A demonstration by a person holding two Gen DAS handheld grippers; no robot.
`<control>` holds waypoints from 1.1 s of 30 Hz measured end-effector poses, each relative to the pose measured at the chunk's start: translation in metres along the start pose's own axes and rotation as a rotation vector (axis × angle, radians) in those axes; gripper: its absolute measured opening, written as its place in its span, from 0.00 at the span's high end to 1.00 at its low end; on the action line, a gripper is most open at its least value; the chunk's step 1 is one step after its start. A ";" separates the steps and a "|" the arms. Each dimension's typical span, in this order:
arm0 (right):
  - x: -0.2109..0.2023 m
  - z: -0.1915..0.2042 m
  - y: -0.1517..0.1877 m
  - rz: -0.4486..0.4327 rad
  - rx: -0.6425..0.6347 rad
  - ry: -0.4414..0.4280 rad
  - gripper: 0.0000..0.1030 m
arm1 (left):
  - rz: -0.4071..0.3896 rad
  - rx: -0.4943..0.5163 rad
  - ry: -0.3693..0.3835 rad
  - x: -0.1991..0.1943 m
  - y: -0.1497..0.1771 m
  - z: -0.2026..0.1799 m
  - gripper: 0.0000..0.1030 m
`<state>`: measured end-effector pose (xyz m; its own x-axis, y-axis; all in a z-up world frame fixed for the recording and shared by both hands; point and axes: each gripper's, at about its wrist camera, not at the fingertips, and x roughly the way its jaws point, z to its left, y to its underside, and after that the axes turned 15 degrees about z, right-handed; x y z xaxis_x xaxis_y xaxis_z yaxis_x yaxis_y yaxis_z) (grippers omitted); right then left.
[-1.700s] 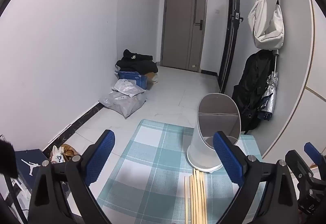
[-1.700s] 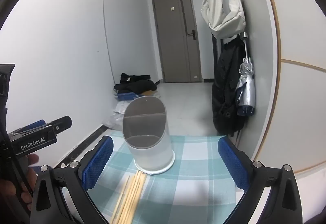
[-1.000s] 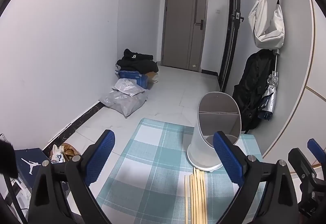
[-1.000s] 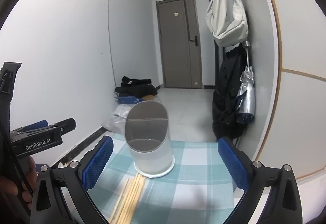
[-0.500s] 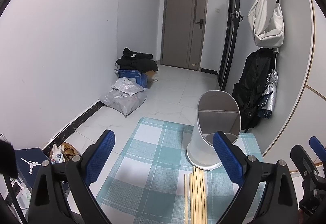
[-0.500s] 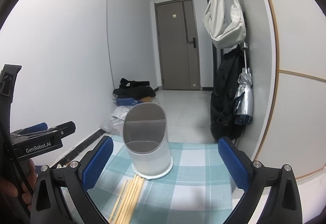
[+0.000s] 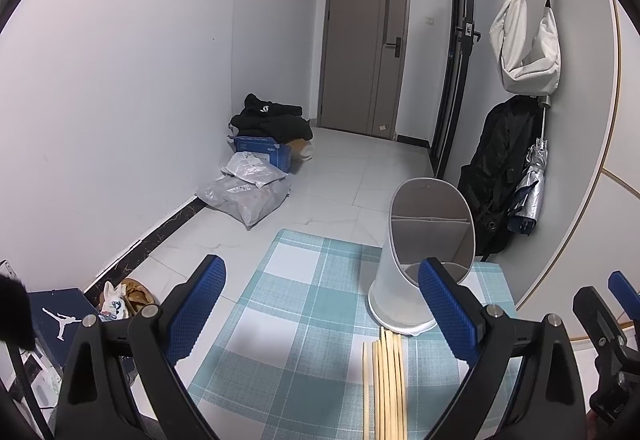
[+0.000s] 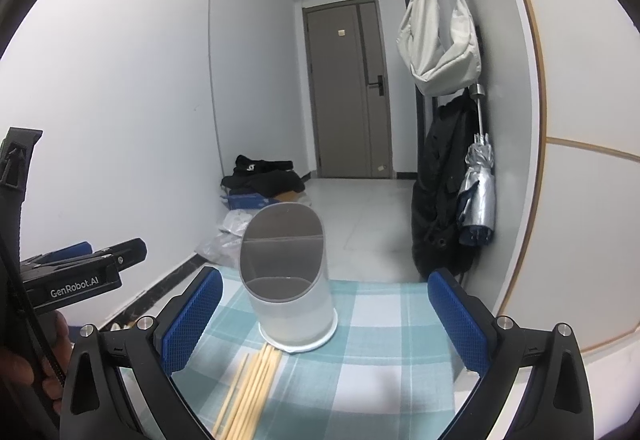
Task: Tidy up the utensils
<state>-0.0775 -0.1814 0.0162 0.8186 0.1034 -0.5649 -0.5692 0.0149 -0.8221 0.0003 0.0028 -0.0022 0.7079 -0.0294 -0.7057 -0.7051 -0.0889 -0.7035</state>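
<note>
A white utensil holder [image 7: 424,260] [image 8: 288,280] with an inner divider stands upright on a teal checked cloth [image 7: 304,324] [image 8: 380,352]. Several wooden chopsticks [image 7: 386,384] [image 8: 252,388] lie side by side on the cloth just in front of the holder. My left gripper [image 7: 322,306] is open and empty, held above the cloth to the left of the chopsticks. My right gripper [image 8: 326,310] is open and empty, with the holder between its fingers farther ahead. The left gripper's body [image 8: 76,276] shows at the left of the right wrist view.
The cloth covers a small table against the right wall. A black bag [image 7: 500,176] and folded umbrella [image 7: 530,192] hang on that wall, a white bag [image 7: 524,44] above. Parcels [image 7: 244,192] and a blue box [image 7: 262,152] lie on the floor by the left wall.
Both grippers have shifted only slightly; the right wrist view has wobbled a little. Both stay open and empty. The holder and chopsticks have not moved.
</note>
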 end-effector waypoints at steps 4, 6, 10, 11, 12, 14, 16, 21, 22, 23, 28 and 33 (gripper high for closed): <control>0.000 -0.002 0.000 0.000 0.013 -0.008 0.00 | 0.000 0.001 -0.003 0.000 0.000 -0.001 0.07; 0.001 -0.002 0.000 0.002 0.011 -0.006 0.00 | 0.001 0.002 -0.003 0.000 0.000 -0.001 0.07; 0.001 0.000 0.000 0.002 0.003 0.001 0.00 | 0.007 -0.005 0.002 0.000 0.001 0.000 0.07; 0.001 -0.001 0.000 0.001 0.002 0.000 0.00 | 0.009 -0.007 0.002 0.000 0.000 0.000 0.07; 0.001 -0.001 0.001 0.002 0.003 0.000 0.00 | 0.010 -0.009 0.002 0.001 0.000 0.000 0.07; 0.001 -0.001 0.001 0.002 0.004 0.001 0.00 | 0.011 -0.012 0.005 0.001 0.000 0.000 0.07; 0.001 0.000 0.001 0.002 0.004 0.001 0.00 | 0.013 -0.012 0.005 0.001 0.000 0.000 0.07; 0.001 0.001 0.002 0.004 -0.002 -0.007 0.00 | 0.016 -0.006 0.009 0.002 0.000 -0.001 0.07; 0.001 0.001 0.002 0.004 -0.003 -0.011 0.00 | 0.015 -0.005 0.011 0.002 -0.001 -0.001 0.07; 0.002 0.000 0.001 0.004 -0.003 -0.016 0.00 | 0.015 -0.006 0.011 0.001 0.000 -0.001 0.07; 0.002 -0.001 0.001 0.007 0.002 -0.031 0.00 | 0.028 -0.019 0.019 0.003 -0.001 0.001 0.07; 0.011 -0.001 0.002 0.042 0.001 -0.031 0.00 | 0.047 -0.020 0.030 0.005 -0.001 0.003 0.07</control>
<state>-0.0693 -0.1807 0.0084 0.7913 0.1351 -0.5963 -0.6029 0.0109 -0.7977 0.0049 0.0061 -0.0051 0.6755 -0.0635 -0.7346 -0.7365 -0.1062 -0.6681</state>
